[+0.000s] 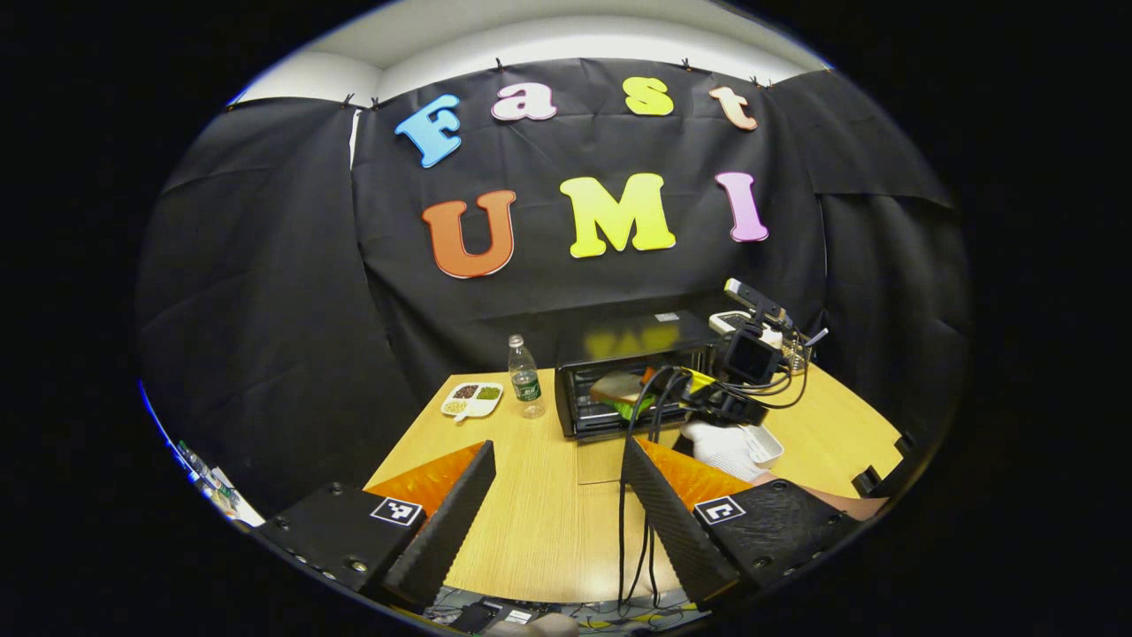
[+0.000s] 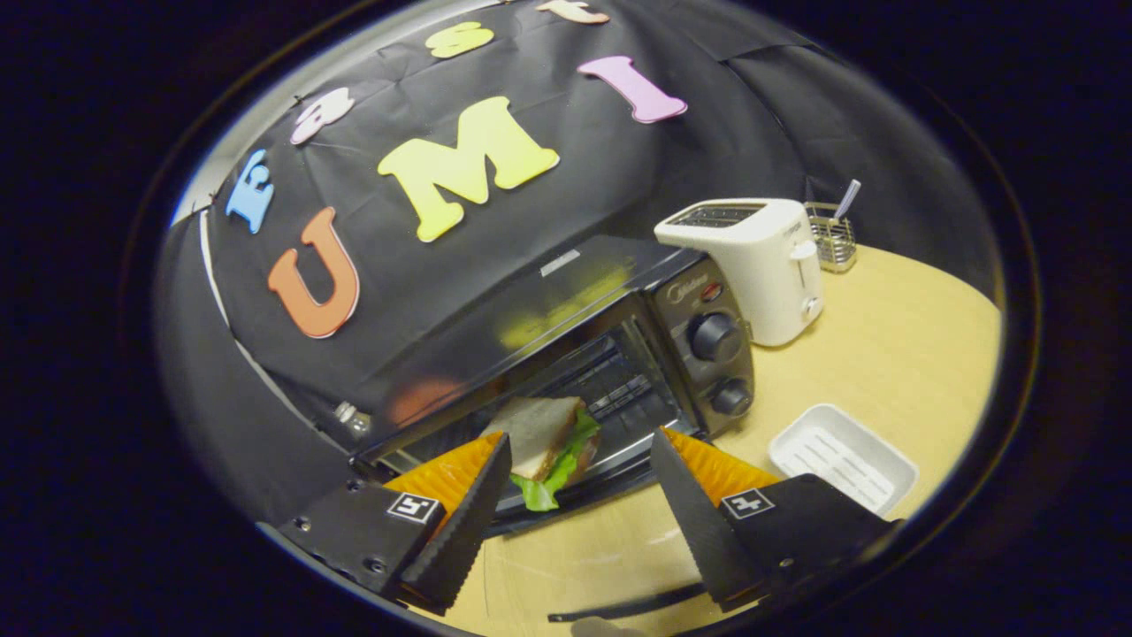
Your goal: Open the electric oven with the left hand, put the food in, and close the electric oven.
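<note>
Sitting at the back of the pale wooden surface (image 1: 531, 522) is the black metal electric oven (image 2: 566, 354) with its door (image 1: 610, 456) dropped open and flat. The food, a sandwich of white bread with green lettuce (image 2: 544, 442), lies inside the oven, just past the door.

From the left gripper view, the left tongs (image 1: 557, 513) hang well back from the oven, over the near part of the surface. Their two dark fingers are spread wide and hold nothing. This view takes in the whole scene. To the left of the oven stand a clear plastic water bottle (image 1: 525, 376) and a white dish with three little sections of food (image 1: 472, 399). Close in front of the oven is the other gripper, and a hand in a white glove (image 1: 725, 447) holds it, with black cables (image 1: 654, 398) hanging near it.

From the right gripper view, the right tongs (image 2: 579, 495) are close to the oven mouth. They are also spread wide and hold nothing, and the sandwich shows in the gap between the fingers, not touching them. This close view shows things to the right of the oven: two round black knobs (image 2: 715, 336) on its front, a white toaster (image 2: 752, 265) just beside it, a small wire basket (image 2: 831, 234) behind that, and a white oblong tray (image 2: 840, 460) on the surface.
</note>
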A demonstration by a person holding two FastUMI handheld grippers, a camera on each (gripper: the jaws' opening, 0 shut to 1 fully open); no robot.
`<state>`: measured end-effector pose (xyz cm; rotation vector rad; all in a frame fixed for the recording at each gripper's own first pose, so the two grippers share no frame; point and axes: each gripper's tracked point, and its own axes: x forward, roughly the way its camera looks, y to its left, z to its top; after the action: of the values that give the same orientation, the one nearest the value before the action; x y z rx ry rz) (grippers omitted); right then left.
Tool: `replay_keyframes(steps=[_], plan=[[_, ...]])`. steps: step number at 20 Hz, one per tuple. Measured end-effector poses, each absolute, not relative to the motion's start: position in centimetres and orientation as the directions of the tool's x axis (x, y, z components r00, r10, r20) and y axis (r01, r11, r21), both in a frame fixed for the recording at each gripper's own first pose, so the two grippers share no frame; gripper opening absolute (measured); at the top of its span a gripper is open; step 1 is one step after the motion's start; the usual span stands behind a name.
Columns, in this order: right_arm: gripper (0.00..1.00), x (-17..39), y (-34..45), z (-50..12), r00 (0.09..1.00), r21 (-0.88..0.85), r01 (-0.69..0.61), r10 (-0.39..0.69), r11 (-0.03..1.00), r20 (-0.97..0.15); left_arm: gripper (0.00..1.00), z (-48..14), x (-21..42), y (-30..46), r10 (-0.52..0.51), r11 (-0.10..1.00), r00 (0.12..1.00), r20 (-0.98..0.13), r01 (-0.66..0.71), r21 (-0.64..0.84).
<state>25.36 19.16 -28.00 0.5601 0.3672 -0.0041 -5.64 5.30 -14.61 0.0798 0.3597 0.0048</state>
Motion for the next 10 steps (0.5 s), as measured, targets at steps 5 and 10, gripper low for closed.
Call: replay_keyframes(steps=[5, 10], plan=[[0.89, 17.9, 11.0, -21.6, 0.955, 0.336, 0.045, 0.058, 0.941, -0.291, 0.96, -13.2, -5.6, 3.6, -0.013, 0.999, 0.953, -0.304, 0.026, 0.04], [0.9, 11.9, 3.8, -13.7, 0.981, 0.205, 0.0, 0.04, 0.979, -0.19, 0.96, -14.3, -4.4, 0.2, -0.058, 0.998, 0.958, -0.282, 0.061, 0.002]])
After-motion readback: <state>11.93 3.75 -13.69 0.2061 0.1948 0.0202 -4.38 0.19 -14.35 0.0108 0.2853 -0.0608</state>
